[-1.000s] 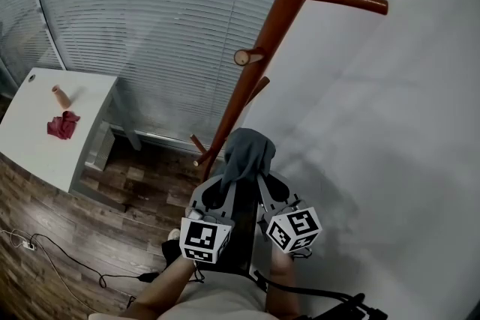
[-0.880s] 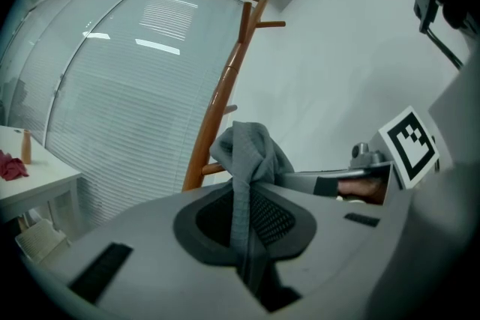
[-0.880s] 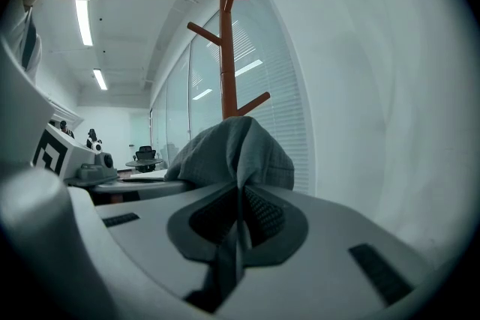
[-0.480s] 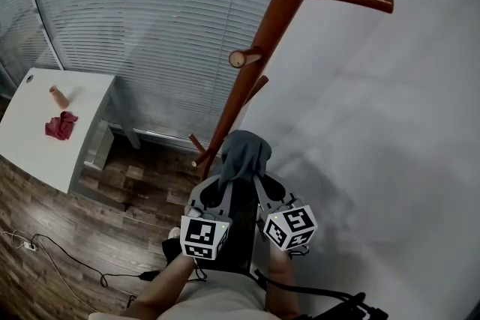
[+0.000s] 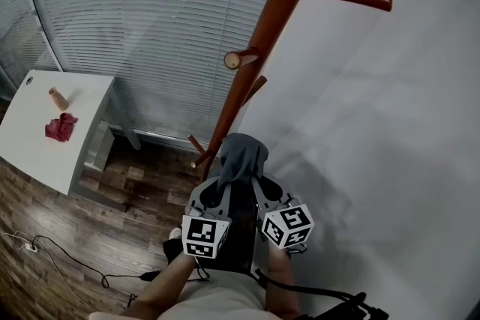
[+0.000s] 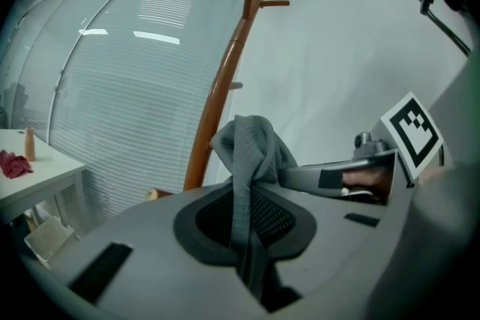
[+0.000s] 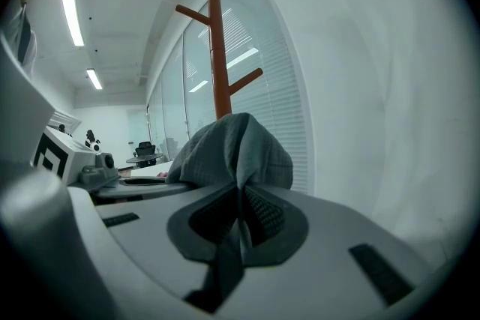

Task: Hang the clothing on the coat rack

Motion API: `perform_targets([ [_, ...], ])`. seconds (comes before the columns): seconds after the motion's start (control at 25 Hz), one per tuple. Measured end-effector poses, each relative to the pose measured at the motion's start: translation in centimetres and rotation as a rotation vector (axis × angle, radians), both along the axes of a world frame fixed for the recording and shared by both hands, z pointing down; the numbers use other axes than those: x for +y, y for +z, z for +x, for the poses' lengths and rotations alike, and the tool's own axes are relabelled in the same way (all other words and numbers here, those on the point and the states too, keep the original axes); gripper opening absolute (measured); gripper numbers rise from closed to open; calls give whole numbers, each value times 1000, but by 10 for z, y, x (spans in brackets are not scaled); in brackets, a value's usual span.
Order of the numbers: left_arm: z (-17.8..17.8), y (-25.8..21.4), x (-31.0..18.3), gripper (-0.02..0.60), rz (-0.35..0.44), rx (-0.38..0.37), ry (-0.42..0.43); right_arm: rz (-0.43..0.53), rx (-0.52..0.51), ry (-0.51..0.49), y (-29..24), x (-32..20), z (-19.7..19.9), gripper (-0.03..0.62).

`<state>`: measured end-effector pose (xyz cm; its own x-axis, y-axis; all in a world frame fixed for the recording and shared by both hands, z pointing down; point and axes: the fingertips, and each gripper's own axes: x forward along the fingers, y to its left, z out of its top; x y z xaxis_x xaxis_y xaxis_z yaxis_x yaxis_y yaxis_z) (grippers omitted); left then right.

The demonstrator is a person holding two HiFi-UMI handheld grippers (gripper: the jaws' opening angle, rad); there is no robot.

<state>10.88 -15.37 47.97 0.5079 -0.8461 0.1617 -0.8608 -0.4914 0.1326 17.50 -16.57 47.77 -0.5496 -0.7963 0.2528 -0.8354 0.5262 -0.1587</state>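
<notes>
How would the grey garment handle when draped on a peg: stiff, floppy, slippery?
Probably floppy: the garment bunches and droops between the left gripper and right gripper, each with jaws shut on it. Likely light, as thin pinches hold it up. It might slide off a peg, which looks smooth.

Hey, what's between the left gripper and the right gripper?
The grey clothing, bunched into a hump, spans the gap between the left gripper and the right gripper. Each is shut on a fold of it. The head view shows this best.
</notes>
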Motion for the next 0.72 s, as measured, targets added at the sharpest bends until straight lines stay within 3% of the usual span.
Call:
perform_targets([
  [0.72, -5, 28, -5, 38, -49, -50, -4, -37, 41, -19, 24, -4, -6, 28],
])
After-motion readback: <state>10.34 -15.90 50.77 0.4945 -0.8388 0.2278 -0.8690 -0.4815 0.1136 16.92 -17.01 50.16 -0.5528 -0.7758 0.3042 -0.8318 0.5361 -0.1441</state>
